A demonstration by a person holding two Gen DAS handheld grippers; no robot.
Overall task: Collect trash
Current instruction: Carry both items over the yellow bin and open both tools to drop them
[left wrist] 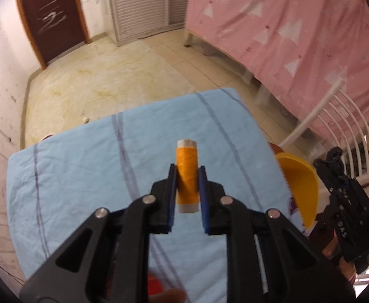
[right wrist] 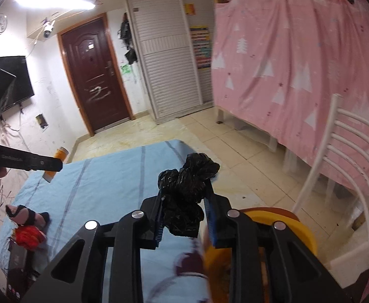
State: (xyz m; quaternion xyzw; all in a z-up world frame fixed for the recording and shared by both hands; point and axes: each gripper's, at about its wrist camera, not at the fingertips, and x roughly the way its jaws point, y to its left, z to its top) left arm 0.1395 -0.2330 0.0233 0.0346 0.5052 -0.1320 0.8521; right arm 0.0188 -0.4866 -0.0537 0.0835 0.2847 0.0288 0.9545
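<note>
My left gripper (left wrist: 187, 175) is shut on an orange thread spool (left wrist: 186, 174) with white ends and holds it upright above the light blue cloth (left wrist: 83, 171) on the table. The spool also shows at the left of the right wrist view (right wrist: 58, 160), behind the left gripper's finger. My right gripper (right wrist: 184, 197) is shut on a crumpled black plastic bag (right wrist: 187, 189) above the table's right edge. A yellow bin (left wrist: 301, 189) stands just off the table's right side, below the right gripper (right wrist: 293, 224).
A white slatted chair (right wrist: 348, 164) stands to the right, with a pink curtain (right wrist: 298, 63) behind it. On the table's left lie a red crumpled item (right wrist: 29, 236), a pink and black item (right wrist: 25, 216) and a dark phone (right wrist: 15, 260). Tiled floor (left wrist: 108, 75) lies beyond.
</note>
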